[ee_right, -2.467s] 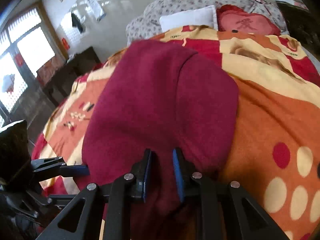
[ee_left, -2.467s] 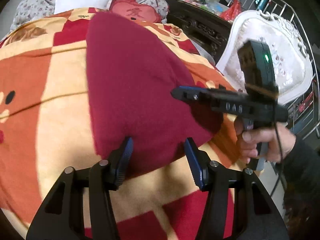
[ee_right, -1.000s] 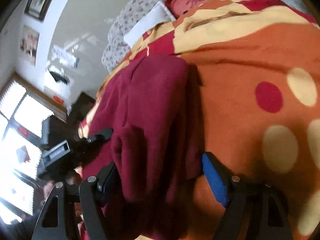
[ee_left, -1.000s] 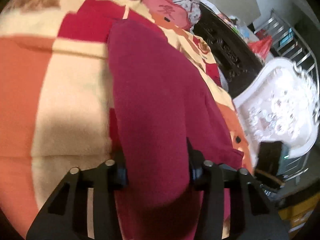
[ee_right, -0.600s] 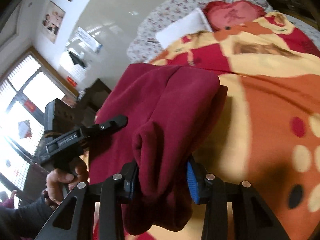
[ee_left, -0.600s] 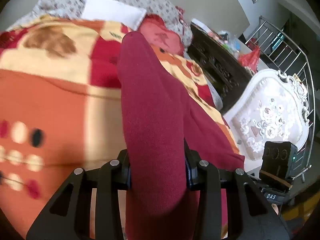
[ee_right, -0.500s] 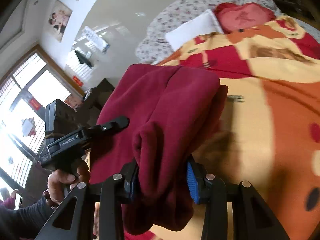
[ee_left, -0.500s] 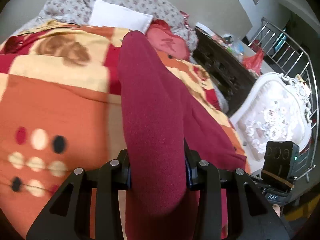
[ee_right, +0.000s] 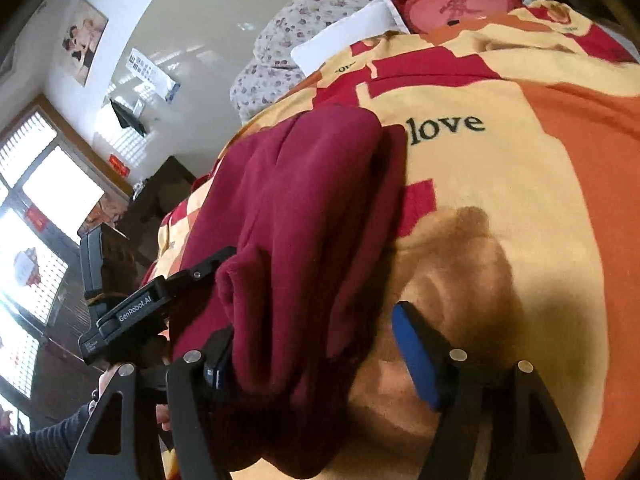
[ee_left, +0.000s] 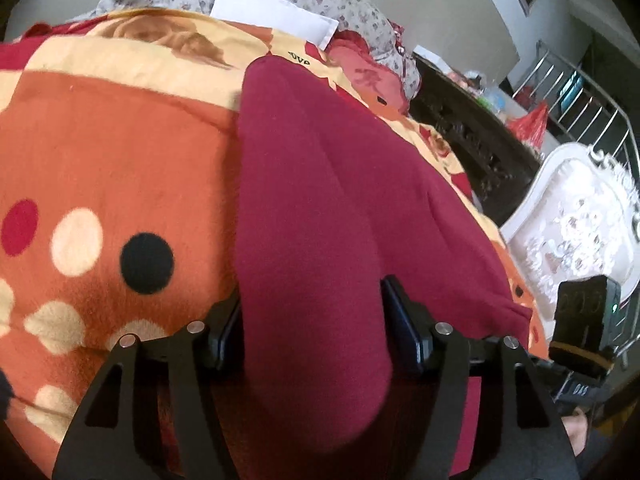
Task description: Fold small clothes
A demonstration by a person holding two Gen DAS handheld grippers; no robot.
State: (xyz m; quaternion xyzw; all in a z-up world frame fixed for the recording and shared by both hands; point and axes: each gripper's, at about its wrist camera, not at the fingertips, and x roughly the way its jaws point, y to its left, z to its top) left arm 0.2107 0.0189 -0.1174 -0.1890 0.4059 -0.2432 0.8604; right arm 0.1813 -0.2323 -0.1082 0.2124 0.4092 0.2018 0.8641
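Observation:
A dark red fleece garment (ee_left: 320, 200) lies folded lengthwise on an orange, cream and red blanket (ee_left: 100, 140). A thick fold of it bulges up between the fingers of my left gripper (ee_left: 312, 300), whose jaws are opening and no longer pinch it. In the right wrist view the same garment (ee_right: 304, 200) rests against the left finger of my right gripper (ee_right: 316, 320). Those jaws are opening too, and the blue right pad (ee_right: 412, 356) stands clear over the bare blanket (ee_right: 500, 200). The left gripper (ee_right: 160, 300) and a hand show at the left.
Pillows (ee_left: 272, 12) and a floral quilt lie at the head of the bed. A dark carved cabinet (ee_left: 472, 132), a white padded chair (ee_left: 580, 232) and a metal rail stand on the right. A dark dresser and bright windows (ee_right: 36, 248) lie beyond the left side.
Both grippers have moved forward and come lower over the blanket with the fold. Their jaws have spread apart; the right gripper's blue pad has come off the cloth.

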